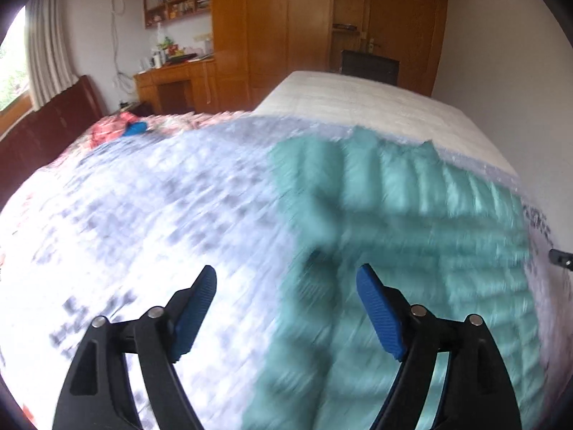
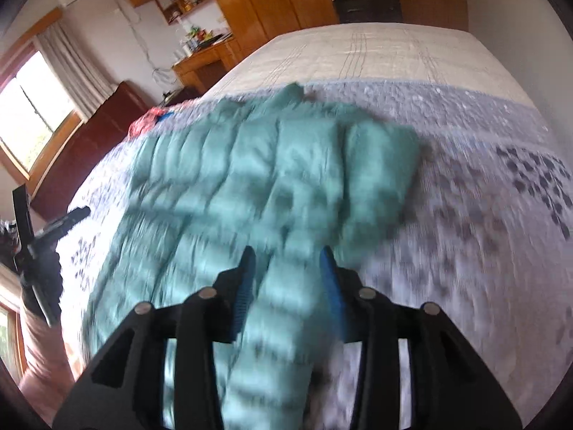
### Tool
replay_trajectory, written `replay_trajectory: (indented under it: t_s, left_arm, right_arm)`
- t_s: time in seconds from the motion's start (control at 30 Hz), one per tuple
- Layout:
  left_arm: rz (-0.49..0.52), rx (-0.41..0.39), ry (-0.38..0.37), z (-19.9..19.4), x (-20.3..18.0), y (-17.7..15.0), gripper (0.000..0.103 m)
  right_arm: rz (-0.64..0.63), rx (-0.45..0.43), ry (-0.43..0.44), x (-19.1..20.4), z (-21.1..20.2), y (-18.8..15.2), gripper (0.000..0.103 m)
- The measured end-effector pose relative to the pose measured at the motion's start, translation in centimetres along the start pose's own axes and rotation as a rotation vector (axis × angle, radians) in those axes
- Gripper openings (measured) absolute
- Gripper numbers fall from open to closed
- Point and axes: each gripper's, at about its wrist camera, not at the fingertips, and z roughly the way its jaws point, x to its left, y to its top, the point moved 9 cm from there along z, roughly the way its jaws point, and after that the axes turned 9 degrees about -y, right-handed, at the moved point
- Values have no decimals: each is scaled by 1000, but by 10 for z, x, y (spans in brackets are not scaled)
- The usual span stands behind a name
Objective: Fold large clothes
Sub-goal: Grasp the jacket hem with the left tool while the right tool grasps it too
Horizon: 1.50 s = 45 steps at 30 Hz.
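A teal quilted jacket was spread on the patterned bedspread, its detail lost to motion blur. The left gripper was held wide open and empty. A sleeve passed between the right gripper fingers; whether it was clamped could not be told.

Bedroom around the bed

Wooden wardrobe and cluttered desk stand far; curtained window left; patterned bedspread covers the bed.
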Motion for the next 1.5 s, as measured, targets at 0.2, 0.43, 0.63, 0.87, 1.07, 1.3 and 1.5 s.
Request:
replay_trajectory:
  t_s: [0.2, 0.43, 0.63, 0.87, 1.07, 1.3, 1.5]
  left_arm:
    - [-70, 88, 6, -40, 46, -89, 85]
    - [-130, 154, -127, -45, 36, -161, 85]
    - [-177, 206, -208, -32, 18, -191, 85]
    - [-187, 205, -253, -32, -4, -196, 64]
    - [-249, 191, -308, -37, -14, -199, 22]
    - [-266, 126, -326, -67, -26, -201, 13]
    - [-236, 84, -338, -106, -47, -235, 13]
  right_arm:
    - [-24, 66, 26, -2, -33, -91, 53]
    - [49, 152, 152, 8, -50, -170, 57]
    - [72, 213, 223, 20, -47, -207, 57]
    - [59, 234, 292, 37, -42, -222, 34]
    - [42, 192, 344, 45, -47, -219, 9]
    - [37, 113, 366, 32, -78, -220, 5]
    - [44, 89, 354, 11, -107, -243, 5]
